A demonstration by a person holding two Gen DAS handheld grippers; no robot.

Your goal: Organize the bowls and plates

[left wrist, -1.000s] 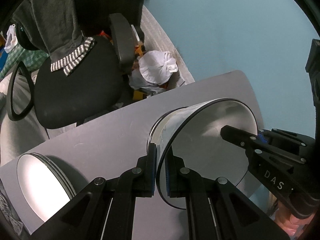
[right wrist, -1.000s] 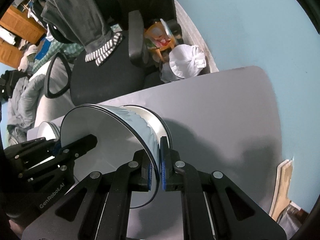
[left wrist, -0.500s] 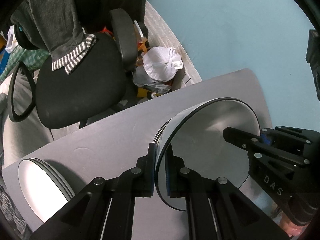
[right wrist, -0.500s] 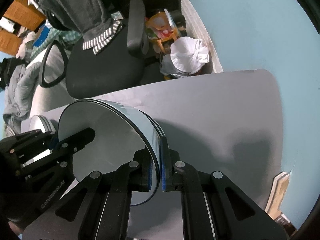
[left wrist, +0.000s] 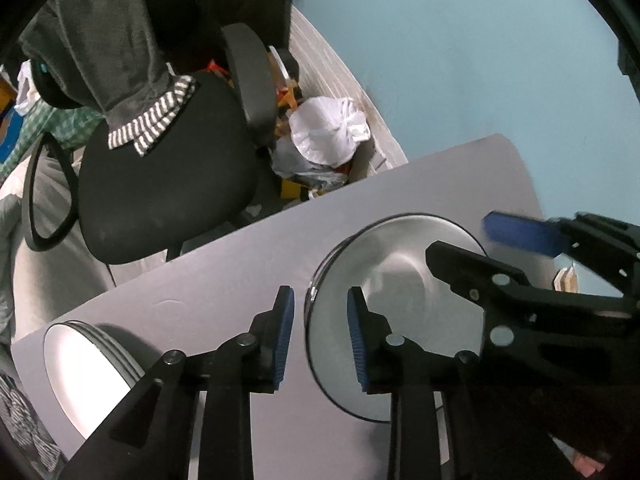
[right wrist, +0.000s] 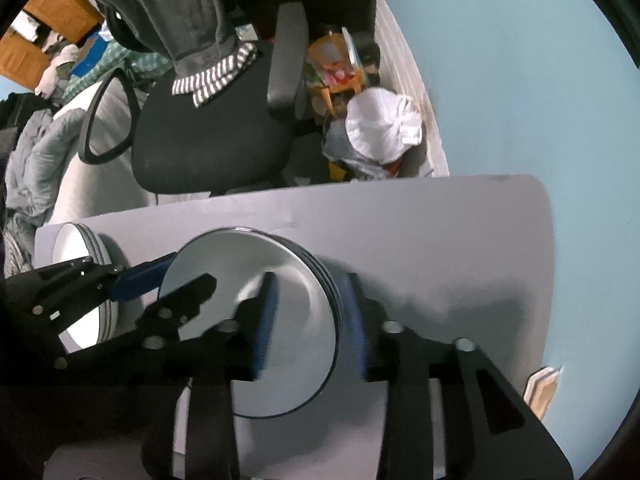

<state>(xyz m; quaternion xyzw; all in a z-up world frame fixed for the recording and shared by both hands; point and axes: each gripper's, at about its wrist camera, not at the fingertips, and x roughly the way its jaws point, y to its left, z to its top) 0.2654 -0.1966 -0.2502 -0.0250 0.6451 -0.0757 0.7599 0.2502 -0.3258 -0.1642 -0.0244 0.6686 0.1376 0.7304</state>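
**Letting go of the top plate**

Resting flat now on a short stack of like pieces, the top plate [left wrist: 400,292] sits near the middle of the grey table [left wrist: 224,276], its rim lined up with the rims beneath it. A second stack of plates [left wrist: 84,364] lies at the table's near-left corner, well apart.

Both tools have just been opening. The left gripper [left wrist: 320,340] has its blue pads either side of the plate's near-left rim, with clear gaps showing — nothing is pinched. The right gripper [right wrist: 310,324] straddles the opposite rim the same way; its blurred pads stand off the edge of the stack, so it too has let go.

Judging by the hard sheen and thin dark-lined rim, the plate is rigid and smooth — probably ceramic or enamel, so fairly weighty, slippery under rubber pads and liable to chip if dropped or knocked against its neighbours. The rim is the only sensible place to grip, and two opposed holds on it suit a wide, flat piece.

Each gripper points steeply downward at the table, fingers reaching over the stack from opposite sides. Lifting straight up looks safest; a sideways exit could catch the rim and skew the stack.
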